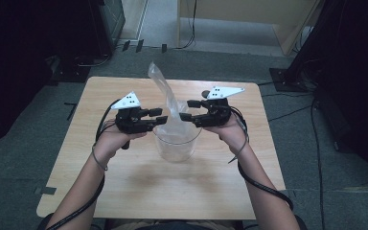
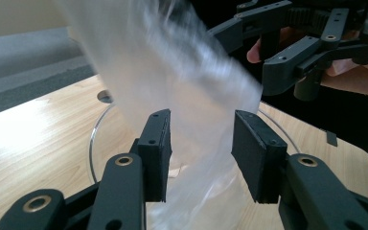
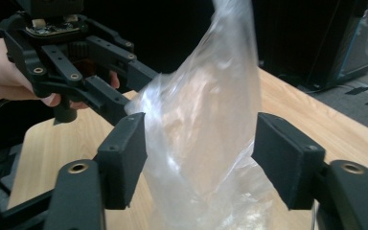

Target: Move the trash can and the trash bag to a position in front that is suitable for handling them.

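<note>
A clear plastic bag (image 1: pixel 168 103) is standing up out of a clear round container (image 1: pixel 176 143) on the wooden surface (image 1: pixel 124 187), its top leaning away from the person. The left gripper (image 1: pixel 159 118) and the right gripper (image 1: pixel 186 109) are facing each other across the bag, just above the container's rim.

In the left gripper view the fingers (image 2: pixel 157 148) are standing apart with the bag (image 2: pixel 191 96) passing between them; the left finger may be brushing the film, but nothing is being pinched. In the right gripper view the fingers (image 3: pixel 124 158) are also released, flanking the bag (image 3: pixel 211 120) with gaps on both sides.

With neither pair grasping, the limp bag is probably free to slump back into the container or fold over. A careless closing could catch only one layer of film, or nudge the light container sideways across the surface.
</note>
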Motion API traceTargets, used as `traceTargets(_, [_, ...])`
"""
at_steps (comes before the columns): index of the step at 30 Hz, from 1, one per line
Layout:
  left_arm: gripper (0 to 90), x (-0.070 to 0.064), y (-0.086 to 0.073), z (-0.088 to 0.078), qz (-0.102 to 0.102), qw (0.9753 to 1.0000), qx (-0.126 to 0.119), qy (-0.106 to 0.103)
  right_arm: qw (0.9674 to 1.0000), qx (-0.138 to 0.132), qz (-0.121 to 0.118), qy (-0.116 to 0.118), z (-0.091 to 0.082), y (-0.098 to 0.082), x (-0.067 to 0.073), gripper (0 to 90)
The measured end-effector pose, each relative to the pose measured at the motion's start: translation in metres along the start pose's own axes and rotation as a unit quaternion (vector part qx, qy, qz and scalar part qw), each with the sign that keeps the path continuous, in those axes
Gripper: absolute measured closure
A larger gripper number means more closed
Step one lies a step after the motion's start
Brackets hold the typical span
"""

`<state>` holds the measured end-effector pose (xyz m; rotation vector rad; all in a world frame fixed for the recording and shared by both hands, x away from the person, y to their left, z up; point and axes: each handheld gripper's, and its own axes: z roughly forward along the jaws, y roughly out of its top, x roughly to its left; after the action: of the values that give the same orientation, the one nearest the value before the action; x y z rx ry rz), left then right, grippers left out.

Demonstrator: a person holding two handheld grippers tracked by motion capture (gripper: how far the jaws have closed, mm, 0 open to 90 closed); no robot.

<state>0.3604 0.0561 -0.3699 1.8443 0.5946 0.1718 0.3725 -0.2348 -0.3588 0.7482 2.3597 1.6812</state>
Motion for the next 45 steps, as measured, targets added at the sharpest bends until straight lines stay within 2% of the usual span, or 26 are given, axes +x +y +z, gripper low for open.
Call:
traceTargets(5, [54.2, 0.001, 0.0, 0.0, -0.009, 1.0, -0.003, 0.0, 1.0, -0.002, 0.006, -0.006, -0.002, -0.001, -0.002, 40.6])
traceTargets(7, [51.4, 0.001, 0.0, 0.001, -0.017, 0.9999, -0.003, 0.0, 0.9999, -0.004, 0.009, -0.012, -0.003, -0.001, -0.003, 46.7])
traceTargets(9, [50.9, 0.001, 0.0, 0.001, -0.017, 0.9999, -0.004, 0.001, 0.9997, 0.0, 0.003, -0.024, -0.003, -0.003, -0.005, 51.9])
traceTargets(10, [50.8, 0.0, 0.0, 0.002, -0.014, 0.9999, -0.005, 0.0, 0.9996, 0.003, 0.004, -0.028, -0.003, -0.004, -0.006, 56.4])
traceTargets(12, [51.0, -0.001, 0.001, 0.002, -0.012, 0.9999, -0.007, -0.003, 0.9994, 0.005, 0.008, -0.033, -0.003, -0.007, -0.008, 59.3])
traceTargets(16, [50.9, -0.005, 0.004, 0.003, -0.013, 0.9998, -0.012, -0.006, 0.9987, 0.03, 0.007, -0.04, 0.004, -0.014, -0.011, 60.9])
traceTargets(20, [50.0, -0.004, 0.004, 0.006, -0.016, 0.9998, -0.013, -0.001, 0.9985, 0.049, 0.004, -0.022, 0.015, -0.018, -0.006, 59.3])
traceTargets(26, [50.1, 0.001, 0.0, 0.009, -0.031, 0.9994, -0.008, 0.01, 0.9982, 0.058, -0.009, 0.015, 0.026, -0.017, 0.007, 55.3])
traceTargets(33, [50.4, 0.007, 0.0, 0.01, -0.038, 0.9991, -0.011, 0.017, 0.9973, 0.065, -0.015, 0.029, 0.032, -0.016, 0.014, 54.1])
traceTargets(35, [52.3, 0.009, 0.001, 0.009, -0.044, 0.9989, -0.008, 0.017, 0.9975, 0.063, -0.013, 0.029, 0.032, -0.015, 0.014, 54.1])
traceTargets(38, [60.4, 0.01, -0.001, 0.011, -0.052, 0.9986, 0.0, 0.009, 0.9983, 0.052, -0.013, 0.023, 0.031, -0.014, 0.013, 53.6])
traceTargets(42, [75.0, 0.008, -0.003, 0.012, -0.039, 0.9992, 0.009, 0.002, 0.9993, 0.029, -0.001, 0.022, 0.026, -0.011, 0.011, 53.2])
traceTargets(45, [81.2, 0.004, -0.002, 0.015, -0.031, 0.9994, 0.01, -0.007, 0.9997, 0.0, 0.015, 0.019, 0.021, -0.008, 0.009, 52.4])
